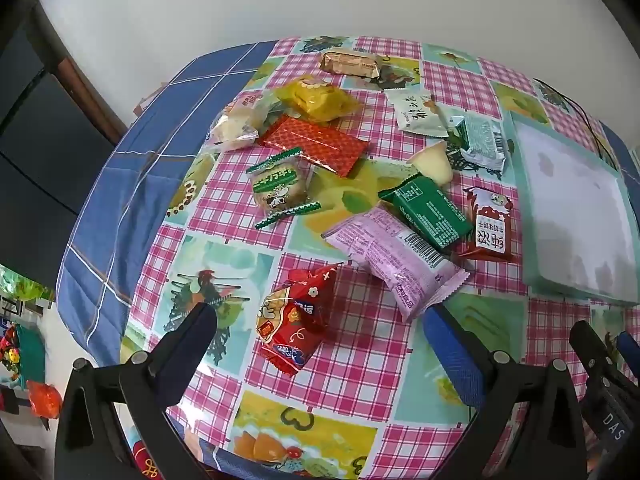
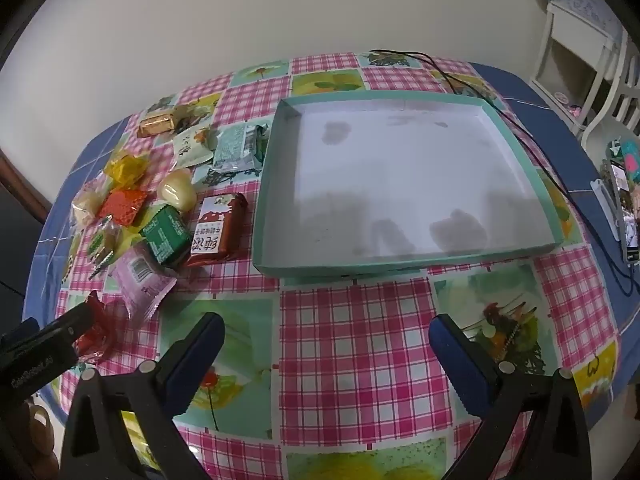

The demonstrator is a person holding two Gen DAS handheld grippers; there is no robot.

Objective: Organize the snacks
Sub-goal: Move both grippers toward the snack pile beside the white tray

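- Our left gripper (image 1: 316, 320) hangs over the near part of the table (image 1: 360, 360) with its fingers spread wide and nothing between them.
- Between those fingers, lying on the checked cloth, we see a red snack packet (image 1: 294, 322); the fingers stand on either side of it and neither touches it.
- Just beyond it lies a long lilac packet (image 1: 394, 258), its far end under a dark green packet (image 1: 430, 210); a red-and-white packet (image 1: 490, 224) lies just beside the green one.
- Farther back we see a round biscuit in a green-edged wrapper (image 1: 278, 192), a flat red-orange packet (image 1: 316, 144), a yellow packet (image 1: 316, 98), a gold-wrapped bar (image 1: 352, 64), a white packet (image 1: 418, 110) and a pale green packet (image 1: 482, 142).
- Our right gripper (image 2: 326, 344) is also wide open and holds nothing; under it is bare cloth.
- Ahead of it sits a shallow teal tray (image 2: 460, 258) with a white floor and no snacks in it.
- The snacks lie in a loose heap left of the tray, the red-and-white packet nearest its left wall but apart from it.
- A black cable (image 2: 516, 124) runs along the tray's far right side.
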